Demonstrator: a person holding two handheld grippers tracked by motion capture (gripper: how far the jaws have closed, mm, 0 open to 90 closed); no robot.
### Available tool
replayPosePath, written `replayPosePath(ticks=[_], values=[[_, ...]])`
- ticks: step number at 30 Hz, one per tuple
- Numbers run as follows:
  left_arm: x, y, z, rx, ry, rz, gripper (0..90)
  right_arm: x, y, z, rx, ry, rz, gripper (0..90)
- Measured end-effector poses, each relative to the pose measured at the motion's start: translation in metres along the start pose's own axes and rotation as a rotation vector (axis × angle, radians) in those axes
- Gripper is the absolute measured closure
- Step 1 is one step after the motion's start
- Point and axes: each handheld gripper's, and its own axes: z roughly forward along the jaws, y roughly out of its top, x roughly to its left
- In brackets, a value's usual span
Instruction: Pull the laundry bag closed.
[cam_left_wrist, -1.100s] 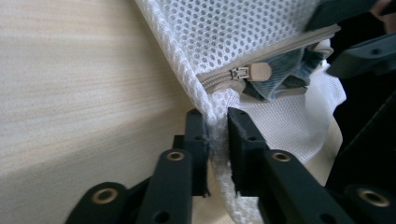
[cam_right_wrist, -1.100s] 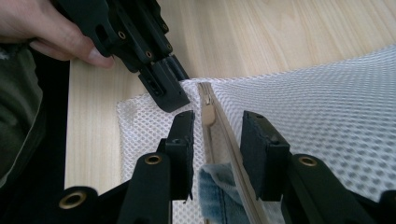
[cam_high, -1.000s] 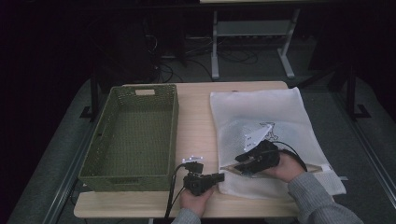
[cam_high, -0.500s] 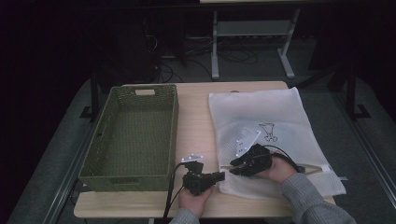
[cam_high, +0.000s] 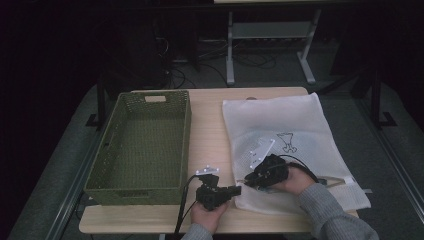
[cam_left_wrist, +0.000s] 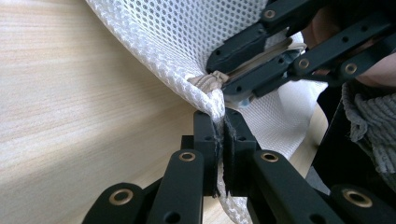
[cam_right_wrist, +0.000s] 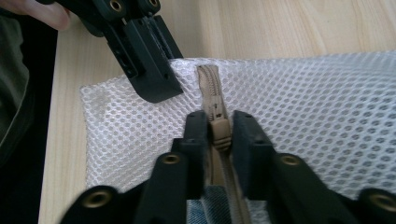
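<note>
Left gripper view: left tongs (cam_left_wrist: 219, 154) pinch the mesh bag (cam_left_wrist: 187, 42) corner, right tongs (cam_right_wrist: 219, 135) clamp its zipper pull (cam_right_wrist: 219, 128), contents blurred.

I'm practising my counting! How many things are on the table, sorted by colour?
Green: 1, the basket
White: 1, the mesh bag
Beige: 1, the zipper on the bag
Black: 2, the left gripper and the right gripper
Total: 5
</note>
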Motion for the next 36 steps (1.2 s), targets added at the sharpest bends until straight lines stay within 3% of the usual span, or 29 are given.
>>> replayPosePath(ticks=[7,10,13,19,28,35,36], values=[[0.002,0.001,0.002,0.009,-0.016,-0.016,81.7,0.005,0.003,-0.008,0.010,-0.025,-0.018,81.3],[0.004,0.002,0.004,0.010,-0.035,-0.056,72.0,0.006,0.003,-0.008,0.007,-0.024,-0.016,81.4],[0.006,0.005,0.005,0.010,-0.032,-0.072,68.9,0.008,0.004,-0.008,0.011,-0.026,-0.024,81.5],[0.002,0.006,0.007,0.010,-0.004,-0.038,84.1,0.009,0.003,-0.011,0.012,-0.027,-0.022,81.9],[-0.004,0.008,0.004,0.004,0.031,-0.005,86.3,0.010,0.001,-0.015,0.019,-0.036,-0.009,82.5],[-0.005,0.008,0.004,0.002,0.049,-0.006,86.6,0.012,0.001,-0.016,0.027,-0.046,-0.010,82.9],[-0.005,0.008,0.004,-0.002,0.064,0.007,86.5,0.012,0.001,-0.017,0.035,-0.057,-0.018,86.9]])
